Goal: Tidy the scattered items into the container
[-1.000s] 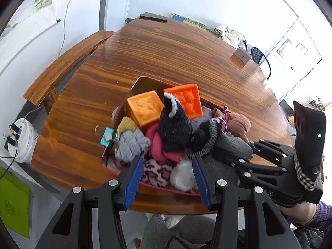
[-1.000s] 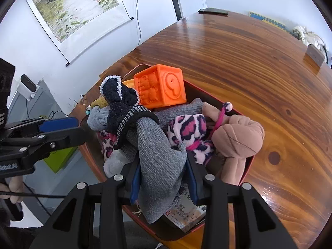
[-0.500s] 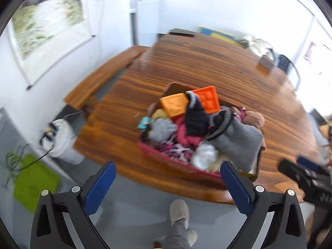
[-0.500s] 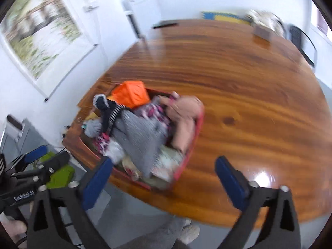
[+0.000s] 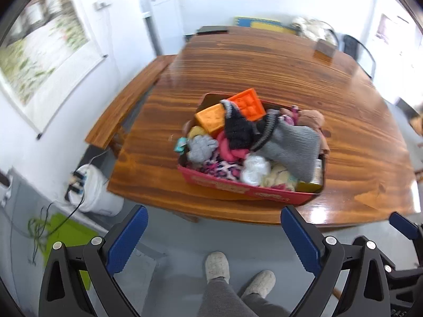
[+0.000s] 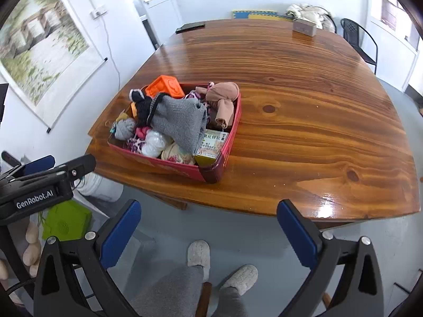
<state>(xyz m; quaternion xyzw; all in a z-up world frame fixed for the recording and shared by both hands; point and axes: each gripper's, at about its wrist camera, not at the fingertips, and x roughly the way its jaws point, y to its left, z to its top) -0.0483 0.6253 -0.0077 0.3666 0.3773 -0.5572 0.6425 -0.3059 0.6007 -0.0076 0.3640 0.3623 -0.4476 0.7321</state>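
Observation:
A red box [image 5: 248, 188] [image 6: 169, 166] sits near the table's front left corner, heaped full. In it lie a grey knit sock [image 5: 293, 145] [image 6: 182, 121] on top, orange toy cubes [image 5: 211, 117] [image 6: 165, 87], a black knit piece [image 5: 238, 129], a brown soft toy [image 6: 222, 96], leopard-print cloth [image 5: 224, 169] and a small printed carton [image 6: 212, 142]. My left gripper [image 5: 214, 237] is open and empty, held back from the table over the floor. My right gripper [image 6: 208, 232] is open and empty too, also off the table edge. The left gripper shows at the left of the right wrist view [image 6: 45, 179].
The wooden table [image 6: 304, 100] carries a small brown box [image 6: 304, 26] and a dark flat item [image 6: 190, 27] at its far end. A bench [image 5: 127, 105] stands left. A white bucket [image 5: 92, 190], green mat [image 6: 66, 222] and the person's slippered feet [image 6: 198, 256] are below.
My right gripper let go of the grey sock, which now lies on the heap. Both grippers opened wide and pulled back from the box to beyond the table edge.

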